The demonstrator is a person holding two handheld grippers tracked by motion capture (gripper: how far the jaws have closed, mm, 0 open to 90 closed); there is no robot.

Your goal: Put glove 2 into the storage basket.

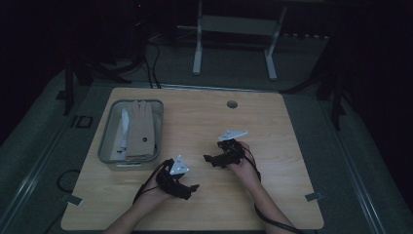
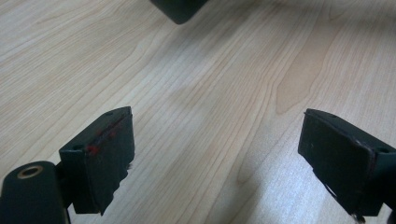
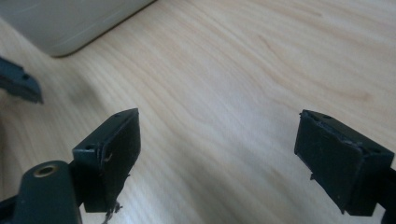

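Resting low over the wooden surface (image 1: 272, 146), the left tool (image 1: 193, 187) and the right tool (image 1: 208, 158) sit near each other, both to the right of the grey bin (image 1: 108, 134) that stands at the surface's left side. The thing nearest them is a tan glove (image 1: 140, 131) lying in that bin. It looks like a flat, beige work glove with a small dark spot near its cuff end, and its fingers are spread slightly at the far end. Its long axis runs from the near wall of the bin to the far wall, fingers pointing away from the person and cuff toward them. Beside it, on the side away from the tools, lies something pale and narrow that is too dim to name.

The left tool (image 2: 215, 154) is released: its two black jaws stand wide apart with bare wood grain between them. The right tool (image 3: 217, 154) is likewise released, jaws spread wide over bare wood, and a rounded corner of the bin (image 3: 70, 23) shows beyond them. Both tools are well apart from the glove, the left one nearer the bin's near corner.
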